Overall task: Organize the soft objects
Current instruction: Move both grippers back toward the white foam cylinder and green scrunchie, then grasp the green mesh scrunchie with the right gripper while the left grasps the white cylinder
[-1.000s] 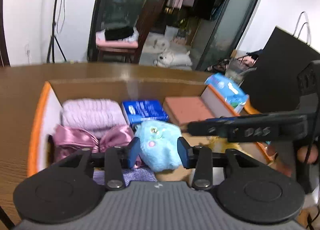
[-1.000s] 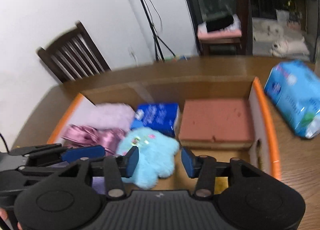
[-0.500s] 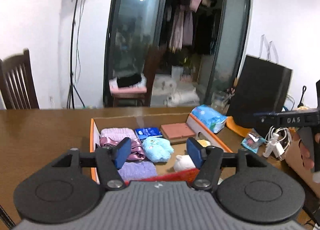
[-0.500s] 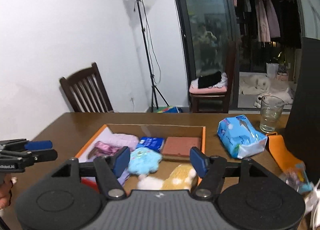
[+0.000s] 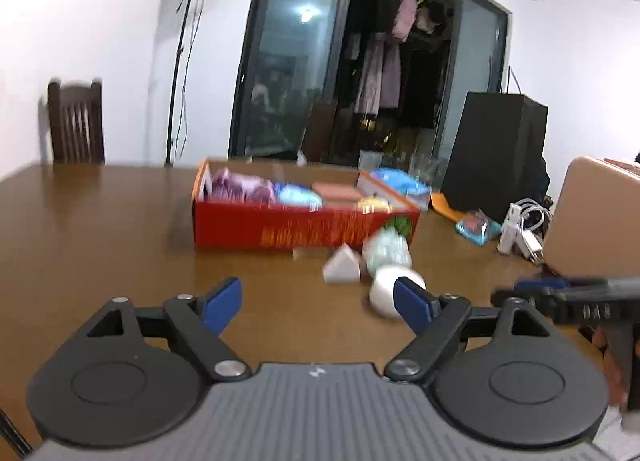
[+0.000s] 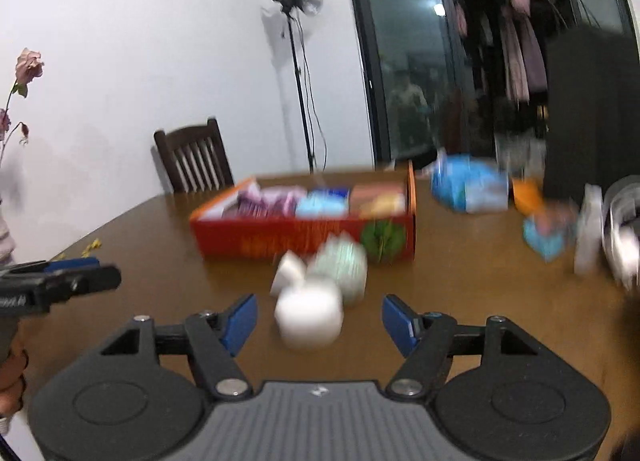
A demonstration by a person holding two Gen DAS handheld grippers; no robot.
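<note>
Holding over: the wooden table (image 5: pixel 100 229), both tools low and near me, pointing toward the far red box (image 5: pixel 296 227).
Far left: a dark wooden chair (image 5: pixel 76 125) stands behind the table, and a light stand (image 5: pixel 180 61) rises against the white wall.
My left gripper (image 5: pixel 318 303): fingers spread wide, nothing between them, only bare tabletop; it sits apart from every soft thing.
Red box contents: from left to right I see purple fabric (image 5: pixel 240 185), a light blue plush (image 5: pixel 298 197), a pinkish-brown sponge block (image 5: pixel 338 191) and something yellow (image 5: pixel 372 203); blur hides the finer detail.
Loose soft things: a white rounded object (image 6: pixel 310 311) lies on the table near me, in front of the box; a pale green striped object (image 6: pixel 344 265) lies just behind it, close to the box wall, and a small white block (image 6: pixel 288 271) sits to their left.
My right gripper (image 6: pixel 318 323): fingers spread wide, with the white rounded object seen between the blue pads (image 6: pixel 240 319); neither pad touches it as far as the blur lets me judge.
Right of the box: a blue tissue pack (image 6: pixel 468 185) rests on the table, then an orange item (image 6: pixel 528 189).
Far right: a black bag (image 5: pixel 496 153) stands upright, with white cables (image 5: pixel 520 225) near its base.
</note>
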